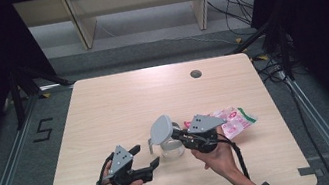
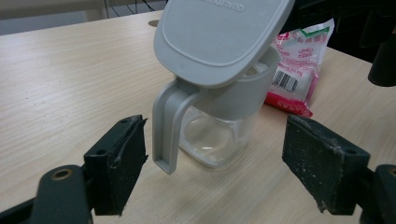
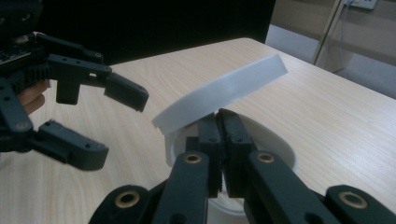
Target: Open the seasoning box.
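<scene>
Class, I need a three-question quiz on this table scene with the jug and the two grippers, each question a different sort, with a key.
1. True or false: the lid of the jug lies flat and shut.
2. Which gripper has its jaws spread wide with nothing between them? A) left gripper B) right gripper
3. Fill in: behind the jug lies a pink and white ____.

Key: 1 false, the lid is tilted up; 2 A; 3 packet.
</scene>
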The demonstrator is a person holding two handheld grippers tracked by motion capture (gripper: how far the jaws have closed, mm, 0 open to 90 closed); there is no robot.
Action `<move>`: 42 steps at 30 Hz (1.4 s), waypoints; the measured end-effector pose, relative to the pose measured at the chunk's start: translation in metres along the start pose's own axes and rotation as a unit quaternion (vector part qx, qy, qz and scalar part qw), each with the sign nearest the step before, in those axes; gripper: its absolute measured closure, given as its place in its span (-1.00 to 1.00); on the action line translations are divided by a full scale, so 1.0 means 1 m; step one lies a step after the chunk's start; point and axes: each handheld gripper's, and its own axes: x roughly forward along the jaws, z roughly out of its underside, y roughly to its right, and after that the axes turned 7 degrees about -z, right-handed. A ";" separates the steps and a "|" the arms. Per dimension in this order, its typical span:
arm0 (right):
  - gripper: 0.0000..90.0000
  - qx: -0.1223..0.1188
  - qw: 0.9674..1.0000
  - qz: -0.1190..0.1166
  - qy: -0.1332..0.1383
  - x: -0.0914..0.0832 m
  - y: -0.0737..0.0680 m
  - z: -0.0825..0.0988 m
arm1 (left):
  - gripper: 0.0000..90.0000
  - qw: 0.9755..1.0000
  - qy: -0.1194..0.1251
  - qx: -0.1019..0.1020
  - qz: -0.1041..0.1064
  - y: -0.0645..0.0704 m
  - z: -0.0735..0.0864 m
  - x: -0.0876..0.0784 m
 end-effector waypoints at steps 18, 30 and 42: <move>0.96 -0.035 0.999 -0.023 0.006 0.013 -0.019 -0.008 | -0.66 1.000 0.014 -0.013 -0.002 0.002 0.011 -0.006; 0.92 -0.015 1.000 -0.004 -0.009 -0.009 -0.004 0.000 | -0.66 1.000 0.009 -0.003 -0.006 -0.001 0.011 -0.009; 0.99 0.015 0.996 0.045 -0.075 -0.035 0.021 0.043 | -0.65 1.000 0.013 -0.020 0.002 -0.003 0.012 -0.010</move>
